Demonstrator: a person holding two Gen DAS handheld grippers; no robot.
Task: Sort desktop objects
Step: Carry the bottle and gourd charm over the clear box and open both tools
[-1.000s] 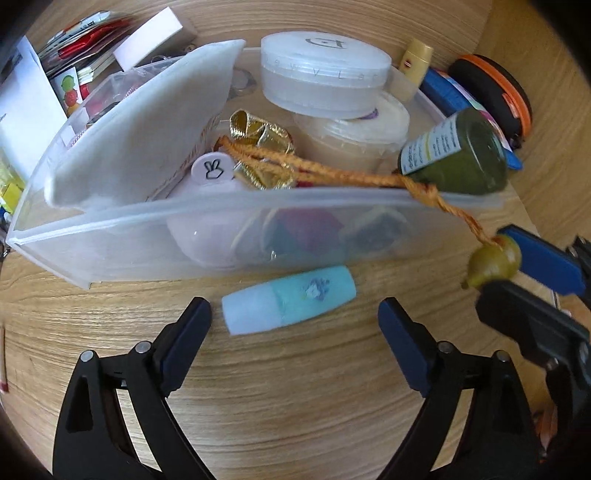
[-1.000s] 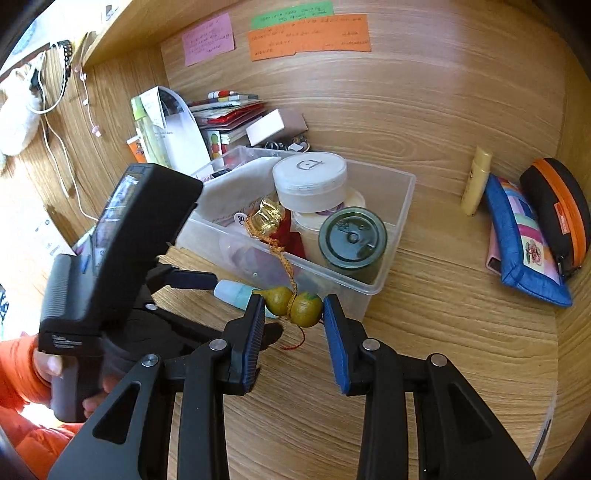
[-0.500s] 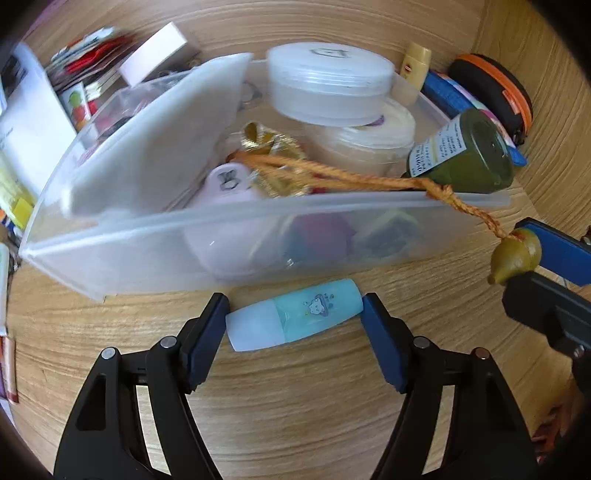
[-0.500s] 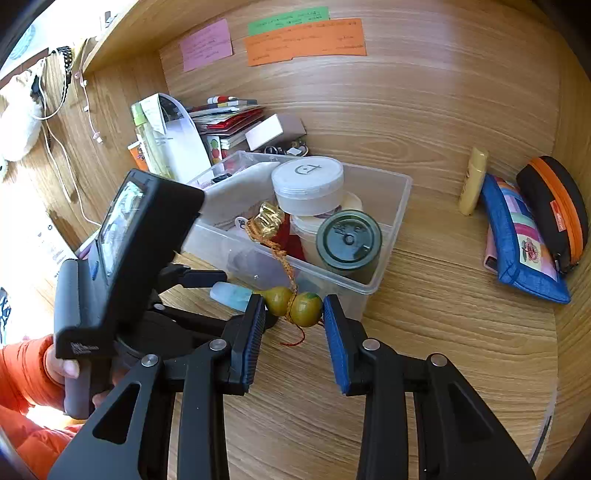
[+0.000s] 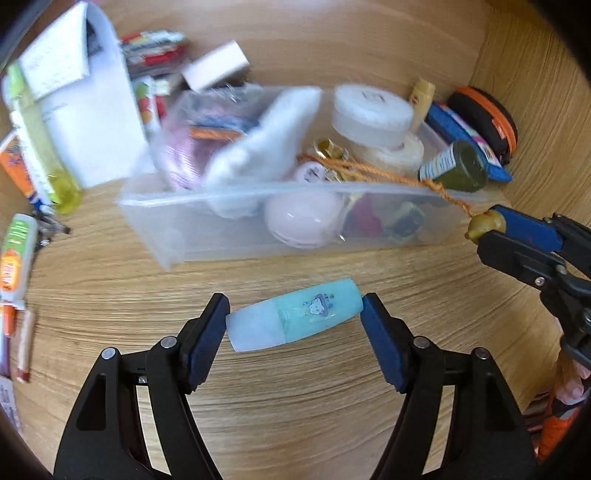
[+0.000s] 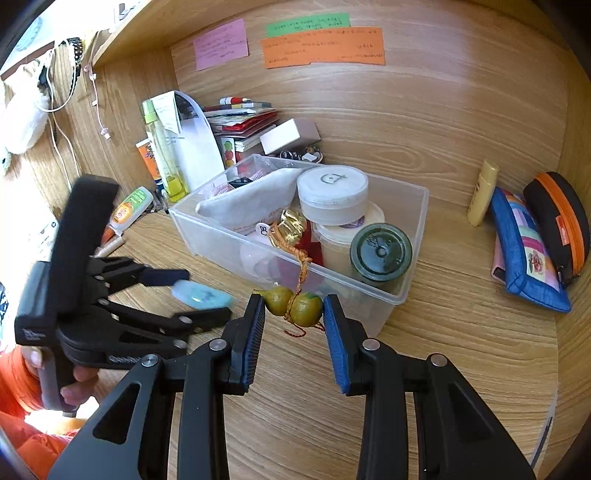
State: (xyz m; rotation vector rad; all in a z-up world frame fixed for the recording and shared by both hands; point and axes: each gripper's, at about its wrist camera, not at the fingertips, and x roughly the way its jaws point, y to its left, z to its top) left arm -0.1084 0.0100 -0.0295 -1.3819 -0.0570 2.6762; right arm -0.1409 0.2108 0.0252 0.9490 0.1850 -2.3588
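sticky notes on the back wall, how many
3, all in the right wrist view: a pink note at left, a green note up top, an orange note just below it.

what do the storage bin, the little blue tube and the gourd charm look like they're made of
Storage bin: clear, slightly frosted plastic; its contents show through the walls.
Blue tube: smooth matte plastic, probably, with a translucent pale cap and a printed cartoon.
Gourd charm: glossy olive beads, maybe lacquered wood or resin, on braided orange cord.
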